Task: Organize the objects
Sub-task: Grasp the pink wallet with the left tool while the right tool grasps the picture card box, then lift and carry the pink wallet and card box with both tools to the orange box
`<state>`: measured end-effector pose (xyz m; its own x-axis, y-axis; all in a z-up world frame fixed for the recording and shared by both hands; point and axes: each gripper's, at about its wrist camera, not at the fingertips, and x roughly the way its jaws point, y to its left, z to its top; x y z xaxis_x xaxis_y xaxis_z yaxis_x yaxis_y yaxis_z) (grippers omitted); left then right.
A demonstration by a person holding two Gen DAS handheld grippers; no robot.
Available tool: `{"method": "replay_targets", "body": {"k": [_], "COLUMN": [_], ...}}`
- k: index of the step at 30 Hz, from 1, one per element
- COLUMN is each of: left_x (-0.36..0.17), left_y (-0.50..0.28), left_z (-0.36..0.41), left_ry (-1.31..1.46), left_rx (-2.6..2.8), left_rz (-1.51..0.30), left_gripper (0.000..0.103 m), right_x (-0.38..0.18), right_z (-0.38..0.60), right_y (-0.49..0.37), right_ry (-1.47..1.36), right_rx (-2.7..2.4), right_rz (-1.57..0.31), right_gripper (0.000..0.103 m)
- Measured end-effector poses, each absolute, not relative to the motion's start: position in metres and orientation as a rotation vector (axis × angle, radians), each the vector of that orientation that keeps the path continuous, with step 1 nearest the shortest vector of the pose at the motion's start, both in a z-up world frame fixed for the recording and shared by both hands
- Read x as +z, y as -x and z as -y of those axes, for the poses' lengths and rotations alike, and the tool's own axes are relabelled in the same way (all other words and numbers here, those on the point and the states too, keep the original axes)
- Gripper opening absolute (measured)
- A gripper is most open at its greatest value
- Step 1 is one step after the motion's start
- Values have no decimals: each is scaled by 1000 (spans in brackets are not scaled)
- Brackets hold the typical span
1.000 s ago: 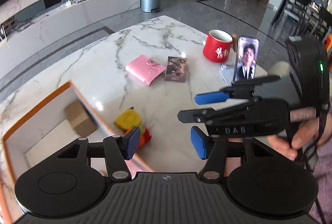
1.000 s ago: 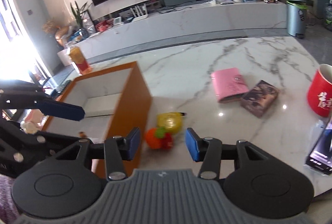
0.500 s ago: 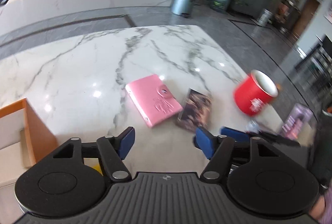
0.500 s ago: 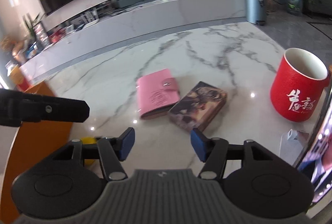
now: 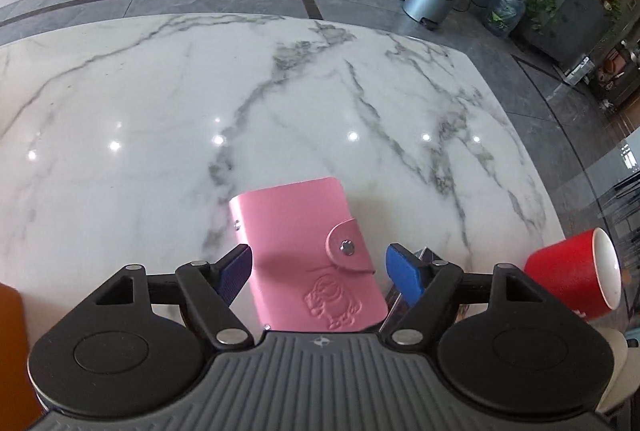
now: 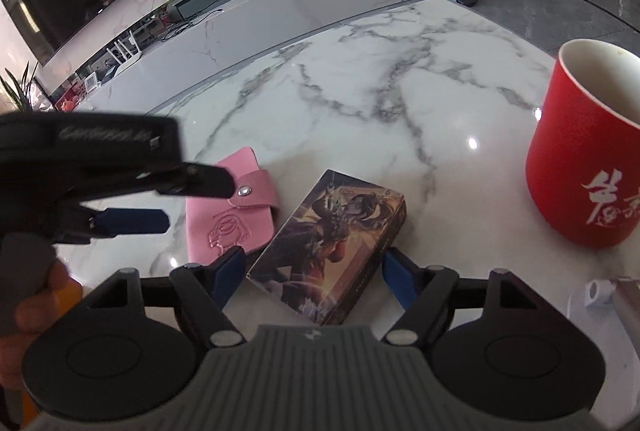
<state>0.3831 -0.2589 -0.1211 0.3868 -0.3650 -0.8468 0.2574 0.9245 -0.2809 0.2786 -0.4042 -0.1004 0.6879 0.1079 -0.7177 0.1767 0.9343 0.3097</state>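
A pink snap wallet lies flat on the marble table. My left gripper hangs just over the wallet with its jaws opening. The wallet sits between the blue pads, which do not press on it. In the right wrist view a dark illustrated card box lies beside the wallet. My right gripper straddles the box's near end, its jaws opening too and the pads clear of its sides. The left gripper shows there over the wallet's left edge.
A red mug stands at the right, close to the card box, and is also seen as the red mug. An orange box edge sits at lower left. A white phone stand is at lower right. Open marble stretches beyond the wallet.
Both grippers swung away from the orange box and toy fruit, dropped toward the table and widened their jaws. The left now frames the wallet, the right the card box.
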Motion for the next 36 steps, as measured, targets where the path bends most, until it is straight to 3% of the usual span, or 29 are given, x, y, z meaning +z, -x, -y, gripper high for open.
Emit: {"method": "replay_targets", "body": {"k": [1, 8, 16, 24, 32, 36], "left_x": [-123, -138, -138, -135, -133, -133], "left_y": [-385, -390, -382, -370, -347, -344], "left_z": [264, 281, 278, 248, 227, 217], "left_ry": [99, 37, -34, -124, -235, -185], "left_rx": [-377, -242, -287, -373, -495, -480], "left_rz": [-1108, -1156, -1139, -1196, -1237, -1231], "left_gripper": [93, 97, 96, 95, 95, 95], "right_x": [-101, -104, -107, -102, -96, -99], "right_z": [404, 410, 402, 398, 380, 372], "right_y": [-280, -284, -282, -275, -257, -254], "right_ry": [-365, -342, -290, -313, -290, -259], "right_rx": [-33, -27, -19, 30, 67, 39], "right_rz": [-817, -803, -786, -829, -927, -916], "right_gripper": [77, 78, 84, 69, 65, 75]}}
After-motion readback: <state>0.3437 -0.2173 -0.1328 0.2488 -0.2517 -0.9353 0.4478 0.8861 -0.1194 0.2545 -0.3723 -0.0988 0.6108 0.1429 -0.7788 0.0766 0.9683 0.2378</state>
